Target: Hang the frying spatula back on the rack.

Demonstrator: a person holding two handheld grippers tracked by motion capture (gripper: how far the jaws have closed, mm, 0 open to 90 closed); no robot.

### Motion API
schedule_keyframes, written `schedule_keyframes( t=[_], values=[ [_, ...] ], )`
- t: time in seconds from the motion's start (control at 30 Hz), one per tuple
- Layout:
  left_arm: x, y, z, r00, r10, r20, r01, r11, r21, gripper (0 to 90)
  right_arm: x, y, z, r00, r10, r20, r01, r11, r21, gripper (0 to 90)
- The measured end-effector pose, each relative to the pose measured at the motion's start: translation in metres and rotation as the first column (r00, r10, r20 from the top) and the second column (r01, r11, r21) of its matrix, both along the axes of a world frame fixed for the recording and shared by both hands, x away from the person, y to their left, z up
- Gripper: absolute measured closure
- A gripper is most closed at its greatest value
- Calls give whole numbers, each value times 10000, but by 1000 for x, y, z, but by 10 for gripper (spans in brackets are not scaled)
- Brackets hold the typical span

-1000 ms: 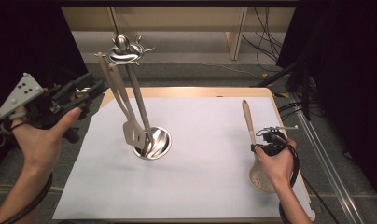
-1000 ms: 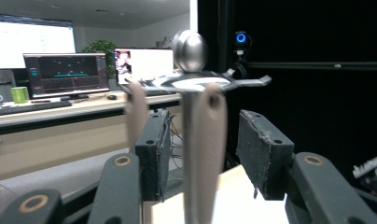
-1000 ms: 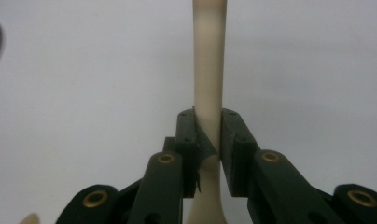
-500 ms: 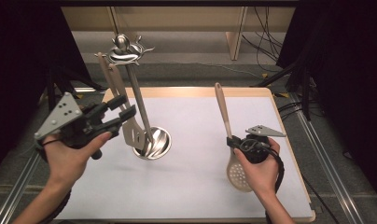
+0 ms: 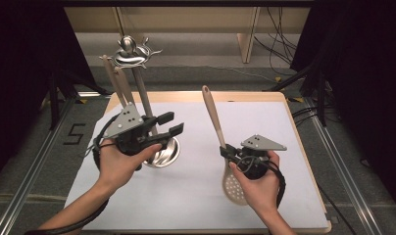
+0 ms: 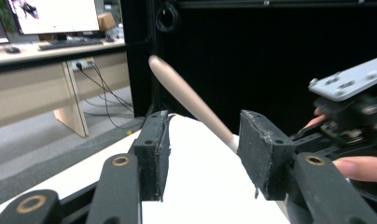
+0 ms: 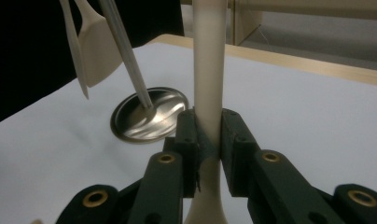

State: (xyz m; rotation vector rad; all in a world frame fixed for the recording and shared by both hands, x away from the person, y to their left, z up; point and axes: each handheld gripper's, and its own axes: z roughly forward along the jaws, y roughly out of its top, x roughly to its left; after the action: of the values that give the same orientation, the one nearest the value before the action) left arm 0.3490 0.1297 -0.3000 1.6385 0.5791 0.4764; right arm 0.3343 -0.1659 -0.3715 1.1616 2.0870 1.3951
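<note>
Skimmer (image 5: 217, 128) is pinched by its handle in the right gripper (image 5: 227, 152), lifted above the white mat (image 5: 284, 147). Left gripper (image 5: 172, 124) is held spread beside the utensil stand (image 5: 137, 83); hanging probably comes next, calling for careful hook alignment.

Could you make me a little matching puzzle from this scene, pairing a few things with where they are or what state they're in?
Things:
1. slotted spoon
2. left gripper
3. stand
4. spatula

States:
A. fingers open, holding nothing
B. hanging from the stand
C. clamped by its handle in the right gripper
D. upright on the white mat, round shiny base

Pairs: 1-C, 2-A, 3-D, 4-B
</note>
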Motion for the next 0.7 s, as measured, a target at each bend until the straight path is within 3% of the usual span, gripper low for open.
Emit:
schedule_keyframes(
  t=[0.07,0.1,0.13,0.17,0.23,0.3,0.33,0.43,0.47,0.5,0.7],
  values=[
    [4,-7,-4,9996,-146,-242,147,9999,52,510,-4,5,3,10000,-20,-91,22,9995,322,793],
    [5,-12,-6,9993,-133,-353,126,9997,-199,503,-5,5,5,9999,148,36,-149,9997,197,793],
    [5,-12,-6,9993,-133,-353,126,9997,-199,495,-5,5,5,9999,148,36,-149,9997,197,793],
    [8,-15,-7,9991,-165,-379,160,9998,-138,487,-7,8,8,9990,314,311,-317,9995,85,793],
    [11,-17,-7,9988,-181,-456,179,9998,-46,470,-8,11,8,9990,361,260,-365,9992,171,793],
    [17,-20,-8,9979,-175,-618,167,9998,-140,453,-11,14,10,9966,548,611,-546,9985,-38,793],
    [17,-20,-8,9979,-175,-618,167,9998,-140,448,-13,17,10,9976,534,439,-543,9983,206,793],
    [21,-22,-11,9968,-36,-798,24,9999,-150,435,-15,20,13,9965,664,507,-671,9977,125,793],
    [22,-22,-11,9965,-49,-840,35,9998,-171,432,-15,21,14,9947,622,819,-623,9981,-6,793],
    [22,-23,-11,9966,-90,-821,76,9998,-174,428,-16,23,14,9959,740,513,-751,9969,214,792],
    [25,-24,-14,9951,-47,-992,34,9999,-130,420,-17,30,12,9944,893,569,-900,9959,101,792]
  ],
)
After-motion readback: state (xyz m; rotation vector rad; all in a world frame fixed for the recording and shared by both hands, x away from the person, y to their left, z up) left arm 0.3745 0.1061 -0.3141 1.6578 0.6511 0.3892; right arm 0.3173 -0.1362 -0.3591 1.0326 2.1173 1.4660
